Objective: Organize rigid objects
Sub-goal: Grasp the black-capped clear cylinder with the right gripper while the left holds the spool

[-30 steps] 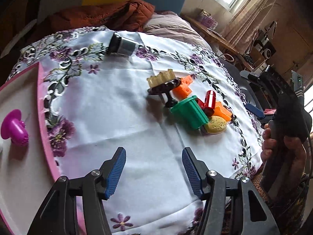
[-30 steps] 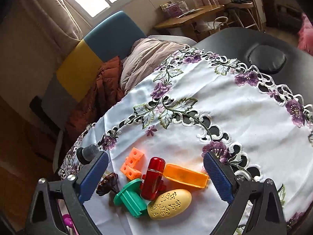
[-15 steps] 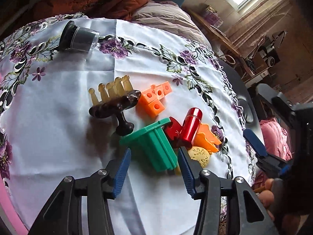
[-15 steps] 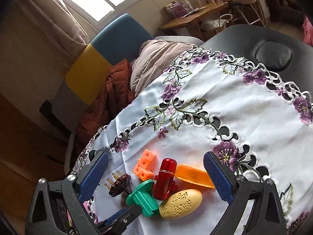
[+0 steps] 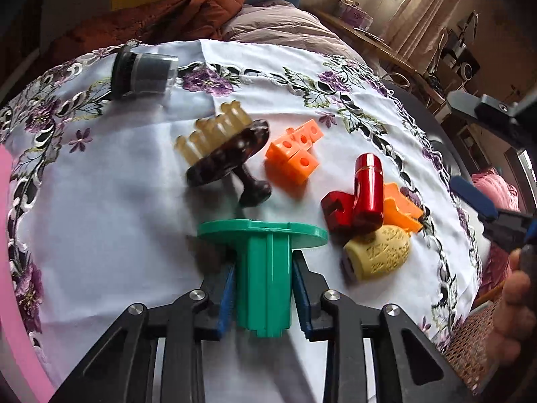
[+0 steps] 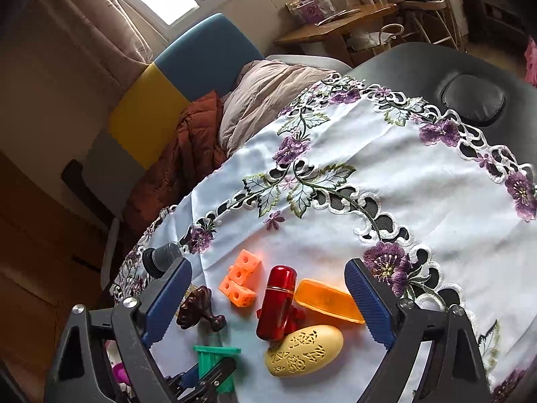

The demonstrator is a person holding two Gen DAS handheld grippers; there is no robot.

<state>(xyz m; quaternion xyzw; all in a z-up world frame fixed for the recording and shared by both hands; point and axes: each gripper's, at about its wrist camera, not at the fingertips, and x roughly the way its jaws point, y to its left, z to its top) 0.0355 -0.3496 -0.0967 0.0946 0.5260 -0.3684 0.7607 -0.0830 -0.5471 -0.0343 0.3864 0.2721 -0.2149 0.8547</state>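
Observation:
My left gripper (image 5: 263, 294) is shut on the green plastic piece (image 5: 265, 268), its blue pads clamped on the stem below the flat flange; the piece also shows in the right wrist view (image 6: 214, 359). Just beyond lie a brown scalp brush (image 5: 225, 154), orange linked cubes (image 5: 295, 154), a red cylinder (image 5: 367, 188) on a dark red block, an orange wedge (image 5: 401, 211) and a yellow carved oval (image 5: 379, 255). My right gripper (image 6: 268, 302) is open and empty, hovering above the red cylinder (image 6: 277, 302) and the yellow oval (image 6: 303, 349).
A dark cylindrical cap (image 5: 144, 74) lies on its side at the far left of the embroidered white cloth (image 5: 100, 201). A pink tray rim (image 5: 13, 302) borders the left. A black padded surface (image 6: 470, 97) lies beyond the cloth; a chair with clothes (image 6: 201, 107) stands behind.
My left gripper moved forward onto the green piece and closed on its stem. The right gripper stayed open and shifted slightly over the pile.

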